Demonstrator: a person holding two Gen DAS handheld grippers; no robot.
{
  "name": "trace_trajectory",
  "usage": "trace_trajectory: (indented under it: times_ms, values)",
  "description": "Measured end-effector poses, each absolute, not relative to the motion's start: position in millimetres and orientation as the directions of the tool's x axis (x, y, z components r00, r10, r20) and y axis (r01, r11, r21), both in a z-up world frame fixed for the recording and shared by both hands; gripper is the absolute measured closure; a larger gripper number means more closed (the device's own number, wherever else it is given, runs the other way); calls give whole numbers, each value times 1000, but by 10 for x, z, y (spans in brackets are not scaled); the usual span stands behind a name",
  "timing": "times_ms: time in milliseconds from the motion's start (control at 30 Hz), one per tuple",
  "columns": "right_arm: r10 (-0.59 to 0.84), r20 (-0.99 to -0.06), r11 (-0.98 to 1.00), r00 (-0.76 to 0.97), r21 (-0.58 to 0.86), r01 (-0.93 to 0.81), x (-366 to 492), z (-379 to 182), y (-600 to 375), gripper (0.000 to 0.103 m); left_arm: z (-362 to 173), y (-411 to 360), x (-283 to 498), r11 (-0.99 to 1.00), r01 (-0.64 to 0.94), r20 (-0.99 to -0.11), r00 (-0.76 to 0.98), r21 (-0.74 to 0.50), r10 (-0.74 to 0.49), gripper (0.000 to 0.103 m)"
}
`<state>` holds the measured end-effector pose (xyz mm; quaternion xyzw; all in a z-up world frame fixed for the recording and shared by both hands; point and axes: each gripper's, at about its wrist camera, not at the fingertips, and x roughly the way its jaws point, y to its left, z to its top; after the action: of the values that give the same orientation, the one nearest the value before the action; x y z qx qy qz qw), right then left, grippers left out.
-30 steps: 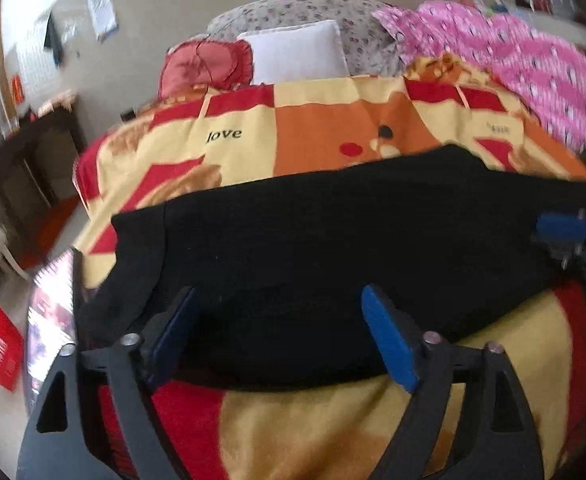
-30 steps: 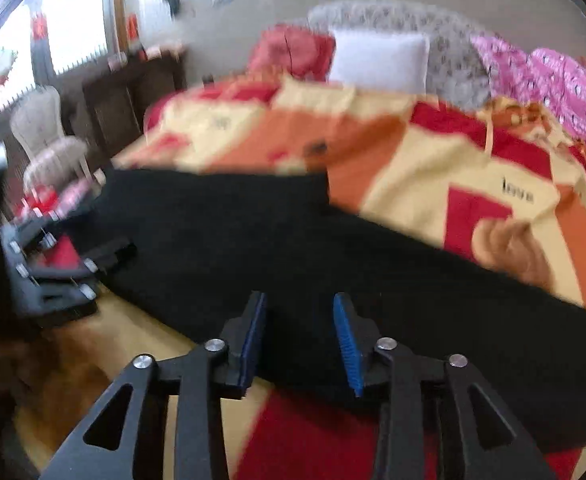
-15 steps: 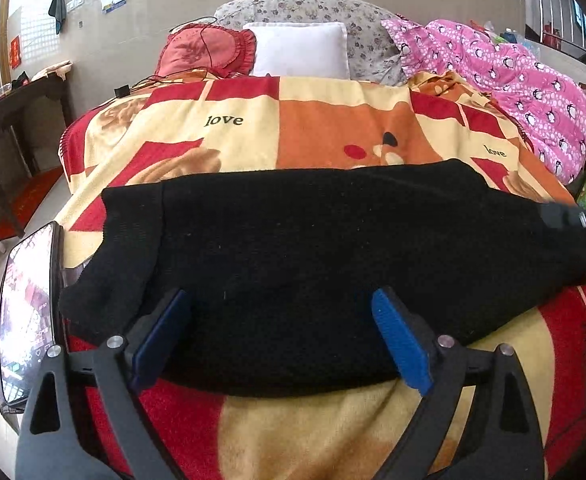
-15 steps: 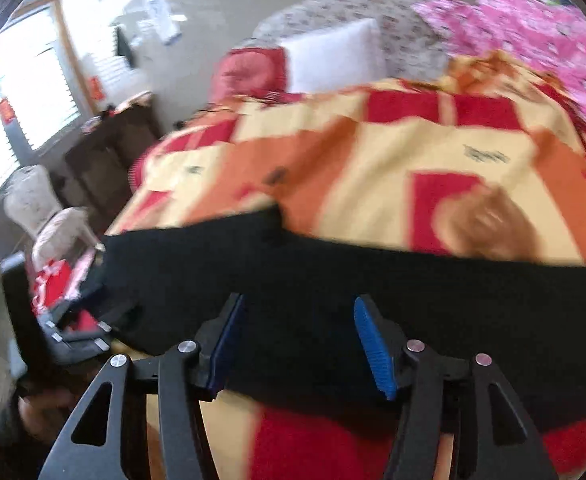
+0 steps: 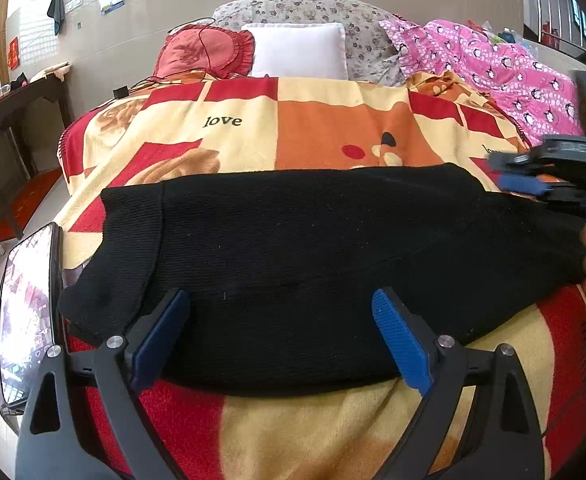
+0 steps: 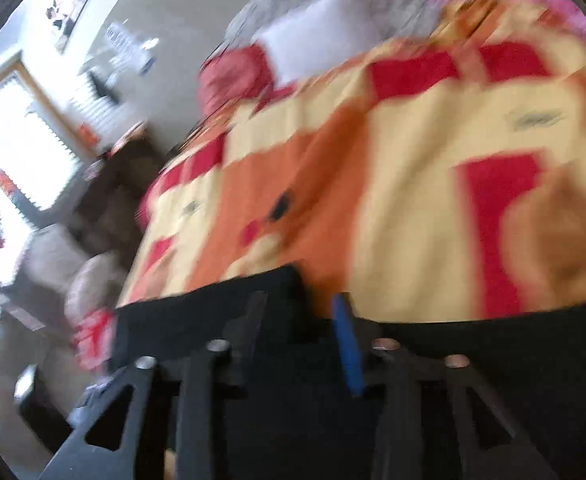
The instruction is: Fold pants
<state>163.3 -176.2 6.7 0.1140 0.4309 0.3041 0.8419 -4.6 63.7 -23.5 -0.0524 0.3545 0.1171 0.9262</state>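
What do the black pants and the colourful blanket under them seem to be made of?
The black pants look like a knit, probably wool or acrylic: fine ribbed lines run across a matte surface. The blanket looks like soft fleece or plush, with a fuzzy nap and printed red, orange and cream blocks. The exact fibre cannot be told.

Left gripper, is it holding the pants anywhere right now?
No. The left gripper is wide open over the near edge of the pants, its pads clear of the cloth.
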Motion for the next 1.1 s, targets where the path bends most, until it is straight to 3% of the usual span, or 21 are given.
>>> trace_trajectory:
  times_ms: [100, 200, 267, 300, 433, 500, 633, 800, 1100]
  values:
    - [696, -592, 713, 407, 502, -489, 1397, 143, -1996, 50, -236, 637, -45, 967, -253, -669, 721, -14, 179, 9]
    - [641, -670, 754, 373, 460, -470, 1243, -6, -2281, 50, -235, 632, -43, 967, -254, -669, 721, -14, 180, 9]
    - [652, -660, 753, 373, 504, -423, 1229, -115, -2630, 61, -236, 636, -45, 967, -255, -669, 721, -14, 180, 9]
    - [661, -646, 747, 380, 527, -404, 1215, -123, -2764, 61, -236, 632, -43, 967, -255, -669, 721, -14, 180, 9]
    - [556, -637, 823, 534, 510, -248, 1171, -83, -3488, 57, -238, 634, -45, 967, -255, -669, 721, -13, 181, 9]
    - [572, -603, 798, 556, 567, -206, 1197, -113, -3744, 57, -237, 633, -47, 967, -255, -669, 720, -11, 182, 9]
    - [583, -569, 790, 580, 565, -239, 1092, -160, -3821, 57, -228, 634, -44, 966, -260, -670, 718, -8, 188, 9]
    - [558, -557, 820, 616, 485, -304, 994, -117, -3670, 37, -228, 633, -46, 966, -260, -670, 718, -7, 189, 9]
    - [548, -569, 831, 613, 457, -318, 1031, -123, -3596, 31, -226, 631, -48, 966, -260, -670, 718, -7, 188, 9]
